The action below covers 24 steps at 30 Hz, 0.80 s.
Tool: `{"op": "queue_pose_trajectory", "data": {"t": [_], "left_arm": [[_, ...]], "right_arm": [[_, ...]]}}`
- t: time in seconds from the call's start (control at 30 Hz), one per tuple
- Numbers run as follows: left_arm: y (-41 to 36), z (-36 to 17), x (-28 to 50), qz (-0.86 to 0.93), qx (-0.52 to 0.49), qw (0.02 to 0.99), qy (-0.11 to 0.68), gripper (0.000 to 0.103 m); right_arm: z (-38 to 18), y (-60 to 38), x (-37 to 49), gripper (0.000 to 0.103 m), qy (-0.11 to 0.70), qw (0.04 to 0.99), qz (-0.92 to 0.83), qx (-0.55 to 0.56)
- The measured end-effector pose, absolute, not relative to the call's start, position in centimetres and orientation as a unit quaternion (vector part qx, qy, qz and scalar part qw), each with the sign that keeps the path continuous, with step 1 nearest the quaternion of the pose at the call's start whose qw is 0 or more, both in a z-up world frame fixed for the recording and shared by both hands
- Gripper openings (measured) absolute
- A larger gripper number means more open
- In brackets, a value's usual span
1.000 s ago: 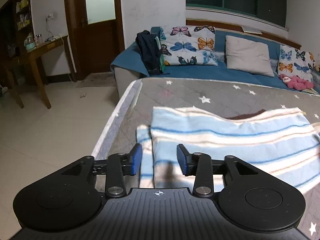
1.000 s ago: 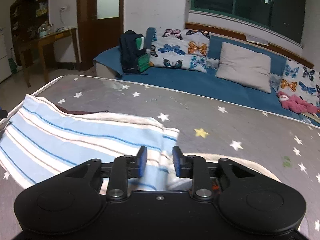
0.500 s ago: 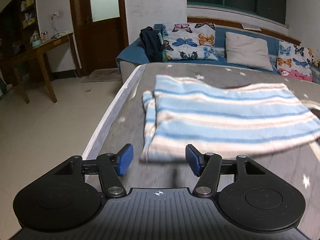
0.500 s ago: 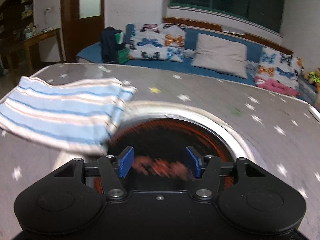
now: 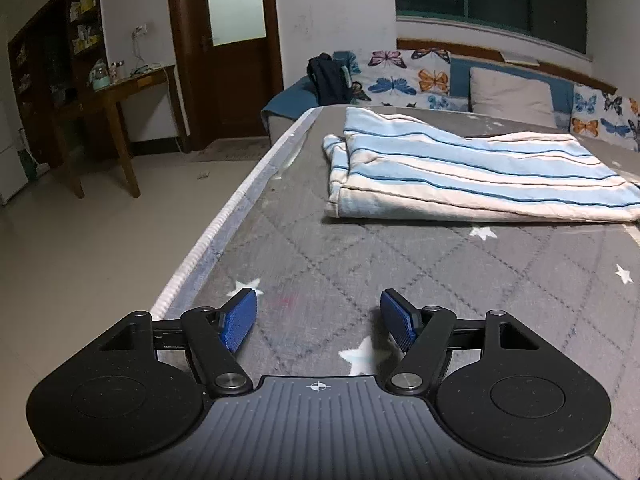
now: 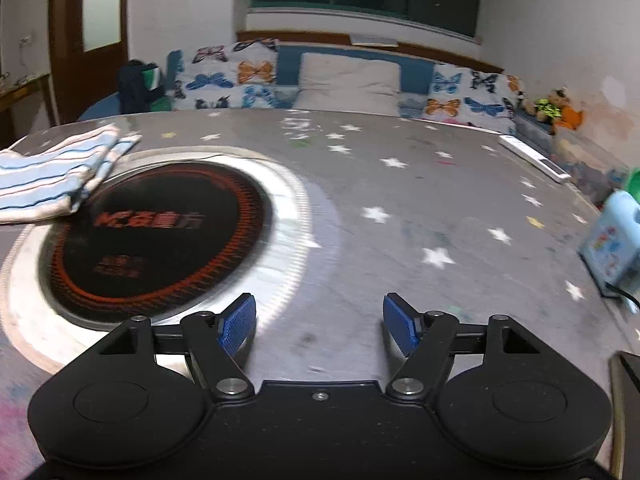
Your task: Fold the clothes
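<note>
Folded striped cloth (image 5: 460,168) lying well ahead of L gripper (image 5: 318,320), far left of R gripper (image 6: 319,326); both gaping wide, holding nothing.

I'm in a home: ahead of my fingers, a butterfly-cushioned sofa (image 5: 440,80), wooden door (image 5: 232,52), side table (image 5: 116,92).

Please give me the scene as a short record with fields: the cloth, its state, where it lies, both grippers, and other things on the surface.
garment: blue and white striped cloth
state: folded in layers, lying flat
place: on the grey star-pattern table cover, near its left edge
left gripper: jaws open, empty, apart from the cloth
right gripper: jaws open, empty
also on surface: round black induction cooktop, one cloth corner overlapping its rim; light blue container at the right edge
</note>
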<state>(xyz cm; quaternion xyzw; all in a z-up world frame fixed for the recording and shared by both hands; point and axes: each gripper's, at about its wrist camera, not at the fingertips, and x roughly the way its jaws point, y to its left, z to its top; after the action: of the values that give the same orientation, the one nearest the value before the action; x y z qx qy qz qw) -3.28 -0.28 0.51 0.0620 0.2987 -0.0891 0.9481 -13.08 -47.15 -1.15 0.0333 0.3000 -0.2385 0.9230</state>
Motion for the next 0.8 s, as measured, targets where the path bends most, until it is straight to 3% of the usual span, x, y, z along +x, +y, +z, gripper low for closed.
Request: {"op": "queue_pose_trajectory", "data": {"t": [0.43,0.57,0.63,0.8], "left_arm": [[-0.4,0.0,-2.6,-0.104,0.048,0.942,0.315,0.091],[-0.5,-0.1,-2.5,-0.108,0.049,0.941,0.317,0.093],[-0.7,-0.2,-2.6,-0.108,0.049,0.941,0.317,0.094],[-0.8,-0.3,-2.5,-0.111,0.046,0.94,0.32,0.097]], "right_arm": [[-3.7,-50.9,-12.2,0.09,0.287,0.927,-0.233,0.068],[-3.4,-51.7,-12.9,0.093,0.287,0.927,-0.233,0.07],[-3.2,-51.9,-13.6,0.103,0.288,0.926,-0.235,0.07],[-3.6,-52.5,-13.1,0.103,0.293,0.926,-0.229,0.07]]}}
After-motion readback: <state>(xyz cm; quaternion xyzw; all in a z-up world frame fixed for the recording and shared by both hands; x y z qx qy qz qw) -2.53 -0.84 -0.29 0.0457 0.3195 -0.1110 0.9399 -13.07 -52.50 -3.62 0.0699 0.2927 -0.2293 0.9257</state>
